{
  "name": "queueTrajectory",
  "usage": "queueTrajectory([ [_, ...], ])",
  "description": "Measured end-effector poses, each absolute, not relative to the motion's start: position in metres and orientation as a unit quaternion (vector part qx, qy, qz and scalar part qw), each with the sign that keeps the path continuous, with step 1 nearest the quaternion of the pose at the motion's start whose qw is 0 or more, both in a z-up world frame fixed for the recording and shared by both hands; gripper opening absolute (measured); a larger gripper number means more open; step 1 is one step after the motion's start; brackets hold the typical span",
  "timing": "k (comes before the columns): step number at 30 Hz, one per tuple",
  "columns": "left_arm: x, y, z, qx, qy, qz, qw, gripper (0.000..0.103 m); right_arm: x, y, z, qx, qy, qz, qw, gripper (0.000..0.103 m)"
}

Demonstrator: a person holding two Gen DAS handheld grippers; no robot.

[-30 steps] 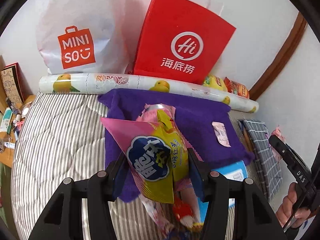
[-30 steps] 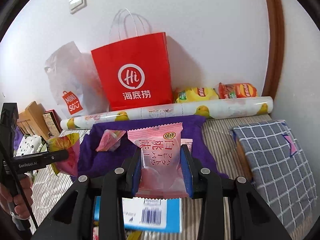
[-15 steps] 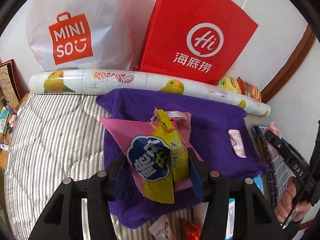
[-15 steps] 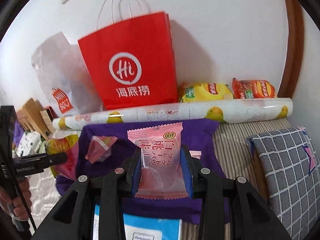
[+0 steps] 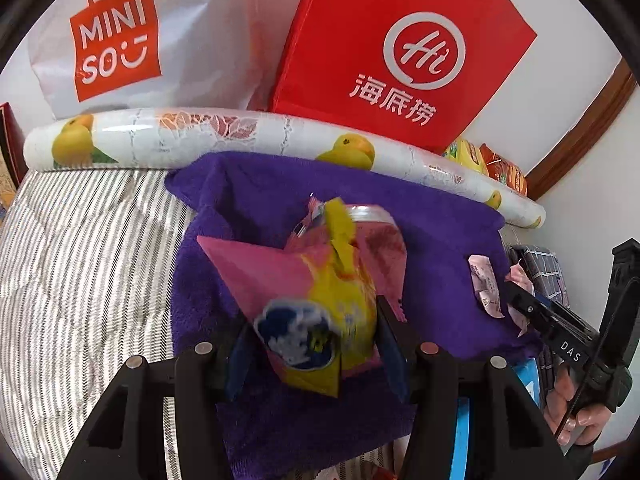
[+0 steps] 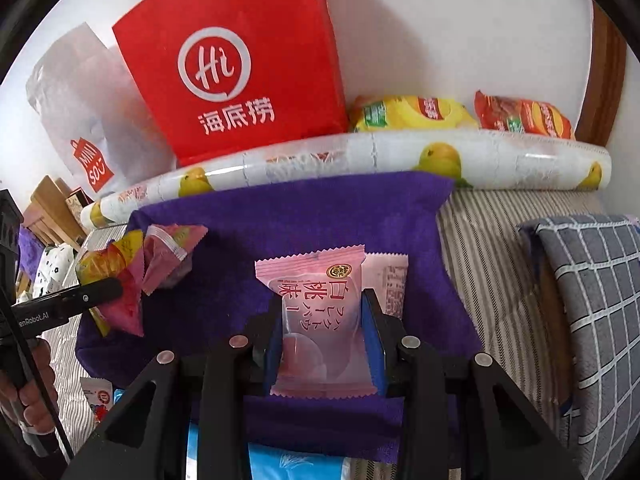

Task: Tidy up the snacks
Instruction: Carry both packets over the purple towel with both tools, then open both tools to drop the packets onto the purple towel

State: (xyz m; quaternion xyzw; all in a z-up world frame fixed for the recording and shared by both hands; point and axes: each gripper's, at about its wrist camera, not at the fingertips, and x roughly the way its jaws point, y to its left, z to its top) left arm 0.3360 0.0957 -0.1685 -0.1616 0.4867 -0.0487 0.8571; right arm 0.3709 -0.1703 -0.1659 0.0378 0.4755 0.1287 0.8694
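Snacks: two packets are in the tongs, others lie on a purple terry towel [image 6: 320, 216] spread over the striped quilted bed [image 5: 88, 248].
Left tongs [image 5: 316, 340]: closed on a crumpled pink and yellow foil snack bag with a blue oval logo [image 5: 320, 304], held above the towel's near half; the bag is blurred, so its print cannot be read.
Right tongs [image 6: 322, 336]: clamped on a flat pale pink peach-flavour wrapper [image 6: 316, 312], upright between the blue pads, over the towel's near edge.
Already on towel: a second small pink sachet [image 6: 390, 280] lies just behind the held wrapper; a twisted pink packet [image 6: 172, 256] lies toward the towel's left side, beside the left tongs' load.
Far edge of bed: a rolled plastic sheet printed with yellow fruit [image 6: 360, 160] runs along the wall, with a red paper bag [image 6: 240, 60] and a white plastic shopping bag [image 5: 132, 36] standing behind it, and yellow and orange snack packs [image 6: 460, 114] at the right corner.
Right side of bed: a grey checked cushion [image 6: 592, 300].
Step in hand: by my reading, carrying both packets to the towel for placing.
Next move: lower each packet to a bare purple patch, apart from the pieces lying there, then spread the tongs; foil is light and may cling to the pads, so release low.
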Motion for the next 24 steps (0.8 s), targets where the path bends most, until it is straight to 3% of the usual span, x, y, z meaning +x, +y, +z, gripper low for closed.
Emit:
queueTrajectory([
  [14, 0.338, 0.097, -0.176, -0.163, 0.507, -0.051, 0.845, 0.055, 0.375, -0.164, -0.178, 0.018, 0.503, 0.122, 0.856, 0.036],
  [18, 0.337, 0.095, -0.176, -0.157, 0.517, -0.048, 0.84, 0.064, 0.375, -0.164, -0.177, 0.012, 0.505, 0.115, 0.855, 0.037],
  [22, 0.326, 0.094, -0.166, -0.152, 0.517, -0.05, 0.841, 0.073, 0.372, -0.16, -0.175, -0.004, 0.514, 0.111, 0.85, 0.062],
  [24, 0.32, 0.097, -0.16, -0.152, 0.514, -0.045, 0.843, 0.074, 0.367, -0.158, -0.171, -0.012, 0.51, 0.108, 0.854, 0.063],
])
